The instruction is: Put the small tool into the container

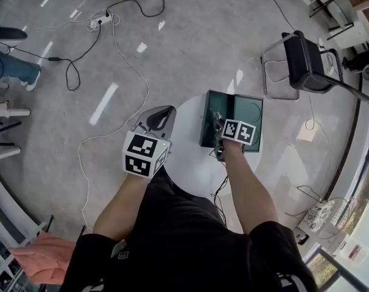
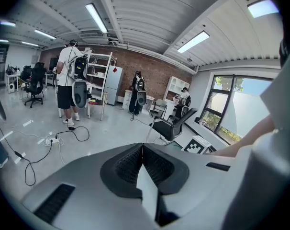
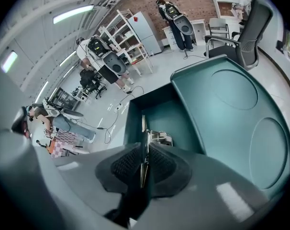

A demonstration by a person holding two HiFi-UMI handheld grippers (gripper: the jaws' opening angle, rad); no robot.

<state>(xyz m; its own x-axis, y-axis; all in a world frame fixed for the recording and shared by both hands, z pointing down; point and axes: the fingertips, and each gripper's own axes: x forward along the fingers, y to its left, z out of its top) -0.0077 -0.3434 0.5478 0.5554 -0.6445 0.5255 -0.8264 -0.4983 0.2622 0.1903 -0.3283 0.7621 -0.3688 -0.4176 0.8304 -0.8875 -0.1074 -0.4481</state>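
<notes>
Grey left claw point(image 2: 142, 148) is pressed together on nothing, beside the white bench's point(image 1: 190, 170) left edge. To its right, the right claw point(image 3: 145, 150) pinches the slim metal tool point(image 3: 143, 128) between its pads. The tool's long axis runs along the jaws, its tip pointing ahead into the open dark-green container point(image 3: 133, 114).

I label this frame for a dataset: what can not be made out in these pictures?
Thin metal tool: right gripper view, lower end hidden between the right gripper's pads.
Dark green box-shaped container: head view, contents covered by that gripper.
Small metal piece inside: right gripper view, partly behind jaw.
</notes>
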